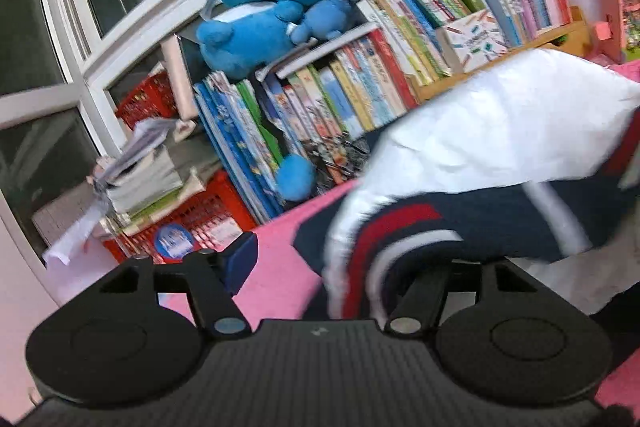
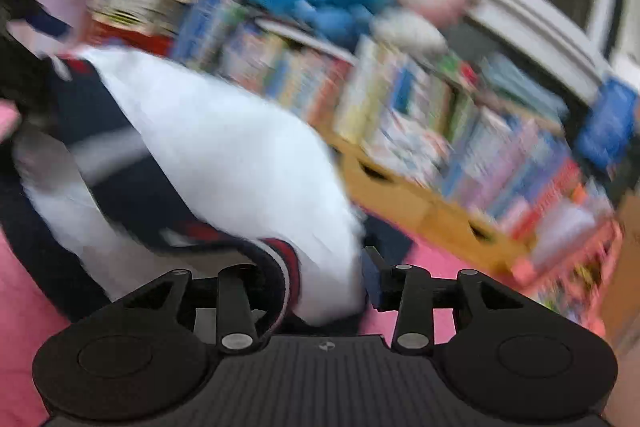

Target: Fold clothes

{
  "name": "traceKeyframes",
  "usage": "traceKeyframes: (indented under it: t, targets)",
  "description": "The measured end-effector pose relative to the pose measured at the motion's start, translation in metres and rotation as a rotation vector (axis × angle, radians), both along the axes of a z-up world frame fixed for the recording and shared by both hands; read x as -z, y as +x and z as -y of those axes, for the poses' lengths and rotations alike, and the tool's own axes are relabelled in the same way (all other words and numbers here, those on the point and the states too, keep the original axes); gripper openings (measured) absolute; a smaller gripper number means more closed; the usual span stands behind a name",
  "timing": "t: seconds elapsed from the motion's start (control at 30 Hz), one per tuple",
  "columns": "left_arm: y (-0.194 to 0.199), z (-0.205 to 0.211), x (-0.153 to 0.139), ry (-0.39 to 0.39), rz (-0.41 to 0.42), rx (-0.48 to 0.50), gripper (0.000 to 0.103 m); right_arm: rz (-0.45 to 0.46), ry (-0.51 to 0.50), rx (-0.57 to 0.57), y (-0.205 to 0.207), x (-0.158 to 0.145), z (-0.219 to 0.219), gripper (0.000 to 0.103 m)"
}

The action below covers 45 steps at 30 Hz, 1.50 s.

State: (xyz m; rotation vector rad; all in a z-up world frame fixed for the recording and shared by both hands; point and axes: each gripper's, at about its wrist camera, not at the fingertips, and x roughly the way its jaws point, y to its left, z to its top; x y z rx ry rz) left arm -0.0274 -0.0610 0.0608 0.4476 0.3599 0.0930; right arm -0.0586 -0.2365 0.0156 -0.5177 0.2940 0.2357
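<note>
Left gripper (image 1: 340, 259) nearest in left wrist view: jaws standing apart, blue pad (image 1: 240, 259) of one finger clear, other finger buried under jacket cloth. Fabric sitting between jaws, no visible pinch; reading as released, not gripping.

Right gripper (image 2: 320, 279) same story: jaws parted, striped cuff (image 2: 280, 267) and white sleeve (image 2: 224, 155) lying between fingers, blue pad (image 2: 372, 281) just beside cloth, not visibly pressing. Heavy blur in right wrist view, contact not fully certain.

White, navy and red jacket (image 1: 480, 139) bunching up in a mound on pink surface (image 1: 280, 291), in front of bookshelf (image 1: 400, 67) topped with blue plush toys (image 1: 272, 7). Not flat, no clean fold visible.

Judging step: dropping garment after a fold or flip, both claws letting go. Task looking mid-way at best.

Next move likely calling for: backing both grippers clear without dragging cloth, then flattening mound, re-pinching an edge or sleeve hem, both sides level. Risk: cuff snagging on right finger during pull-back.
</note>
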Motion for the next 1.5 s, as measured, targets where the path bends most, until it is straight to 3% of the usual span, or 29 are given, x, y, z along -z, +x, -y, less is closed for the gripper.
traceKeyframes:
  t: [0.07, 0.2, 0.27, 0.33, 0.37, 0.4, 0.43, 0.47, 0.5, 0.53, 0.6, 0.73, 0.8, 0.83, 0.93, 0.97, 1.0, 1.1, 1.13, 1.23, 1.33, 1.4, 1.5]
  targets:
    - [-0.003, -0.003, -0.005, -0.036, 0.014, -0.014, 0.066, 0.010, -0.074, -0.072, -0.010, 0.013, -0.032, 0.059]
    - [-0.010, -0.018, -0.025, -0.086, 0.075, -0.051, 0.063, 0.064, -0.165, -0.154, -0.029, 0.035, -0.079, 0.067]
    - [-0.010, -0.026, -0.034, -0.102, 0.092, -0.062, 0.062, 0.112, -0.200, -0.189, -0.040, 0.043, -0.097, 0.080]
    - [-0.010, -0.034, -0.038, -0.130, 0.094, -0.062, 0.061, 0.182, -0.229, -0.216, -0.050, 0.046, -0.111, 0.089]
    - [-0.010, -0.036, -0.040, -0.146, 0.091, -0.062, 0.061, 0.190, -0.236, -0.221, -0.048, 0.048, -0.117, 0.089]
    - [-0.010, -0.037, -0.040, -0.154, 0.089, -0.061, 0.061, 0.193, -0.243, -0.225, -0.046, 0.049, -0.122, 0.086]
    - [-0.011, -0.036, -0.039, -0.148, 0.088, -0.057, 0.060, 0.195, -0.250, -0.229, -0.044, 0.050, -0.128, 0.073]
    - [-0.013, -0.036, -0.038, -0.140, 0.088, -0.052, 0.060, 0.179, -0.252, -0.218, -0.038, 0.051, -0.129, 0.036]
    - [-0.014, -0.035, -0.035, -0.122, 0.088, -0.046, 0.060, 0.167, -0.247, -0.189, -0.030, 0.052, -0.128, 0.018]
    - [-0.016, -0.035, -0.030, -0.102, 0.087, -0.038, 0.060, 0.155, -0.225, -0.159, -0.024, 0.050, -0.123, 0.007]
    - [-0.020, -0.033, -0.020, -0.077, 0.075, -0.017, 0.063, 0.140, -0.178, -0.132, -0.022, 0.044, -0.109, 0.007]
    - [-0.016, -0.011, 0.010, -0.006, 0.029, 0.022, 0.063, 0.215, -0.141, -0.070, -0.031, 0.027, -0.082, 0.007]
    - [-0.004, -0.003, 0.019, 0.032, 0.029, -0.025, 0.052, 0.233, -0.124, -0.057, -0.033, 0.016, -0.072, 0.007]
    - [0.003, -0.010, 0.018, 0.002, 0.023, -0.058, 0.046, 0.240, -0.130, -0.040, -0.032, 0.014, -0.066, 0.007]
    - [0.021, -0.040, 0.010, -0.133, -0.011, -0.137, 0.050, 0.170, -0.158, 0.026, -0.013, 0.019, -0.034, 0.015]
    - [0.021, -0.045, 0.007, -0.136, -0.009, -0.134, 0.054, 0.149, -0.173, 0.037, -0.009, 0.025, -0.022, 0.021]
    - [0.020, -0.049, 0.005, -0.129, -0.003, -0.130, 0.057, 0.129, -0.189, 0.046, -0.005, 0.033, -0.011, 0.024]
    - [0.011, -0.036, 0.001, 0.004, 0.073, -0.109, 0.061, 0.155, -0.296, 0.057, -0.011, 0.051, 0.002, 0.029]
    - [0.009, -0.033, -0.003, 0.003, 0.087, -0.109, 0.061, 0.173, -0.328, 0.057, -0.014, 0.052, 0.003, 0.032]
    - [0.005, -0.034, -0.021, -0.100, 0.090, -0.109, 0.060, 0.143, -0.284, 0.048, -0.018, 0.031, 0.007, 0.040]
    - [0.000, -0.036, -0.028, -0.179, 0.086, -0.113, 0.056, 0.034, -0.102, 0.043, -0.020, 0.013, 0.015, 0.041]
    - [-0.001, -0.038, -0.029, -0.206, 0.091, -0.131, 0.053, -0.082, 0.031, -0.006, -0.019, 0.013, 0.015, 0.042]
    - [-0.003, -0.051, -0.036, -0.295, 0.082, -0.146, 0.053, -0.189, 0.132, -0.042, -0.019, 0.028, 0.004, 0.045]
